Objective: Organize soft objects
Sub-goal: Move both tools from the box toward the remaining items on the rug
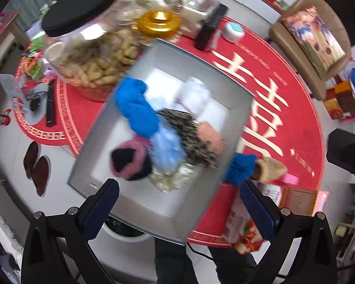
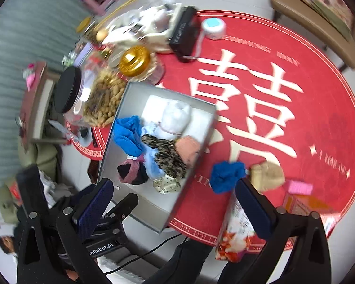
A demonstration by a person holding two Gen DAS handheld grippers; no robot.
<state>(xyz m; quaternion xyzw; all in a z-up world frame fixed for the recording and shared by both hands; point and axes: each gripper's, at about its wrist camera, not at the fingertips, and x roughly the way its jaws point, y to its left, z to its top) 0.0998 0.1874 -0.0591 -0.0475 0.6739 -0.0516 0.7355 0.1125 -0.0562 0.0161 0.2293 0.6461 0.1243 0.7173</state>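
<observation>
Two soft objects, blue cloth [image 2: 227, 176] and tan plush [image 2: 267, 176], are left outside the tray [image 2: 130, 203], nearest the spread, empty right gripper [image 2: 175, 207]; the left gripper [image 1: 178, 207] is likewise spread.

We see the heap of soft things in the shallow grey square box [image 1: 99, 142] smeared by motion blur; the pale spotted cloth [image 2: 166, 184] at its near side cannot be identified. The box's near corner hides part of a white round container [image 1: 120, 233]. The tan padded chair [image 2: 314, 19] far right is cut off.
</observation>
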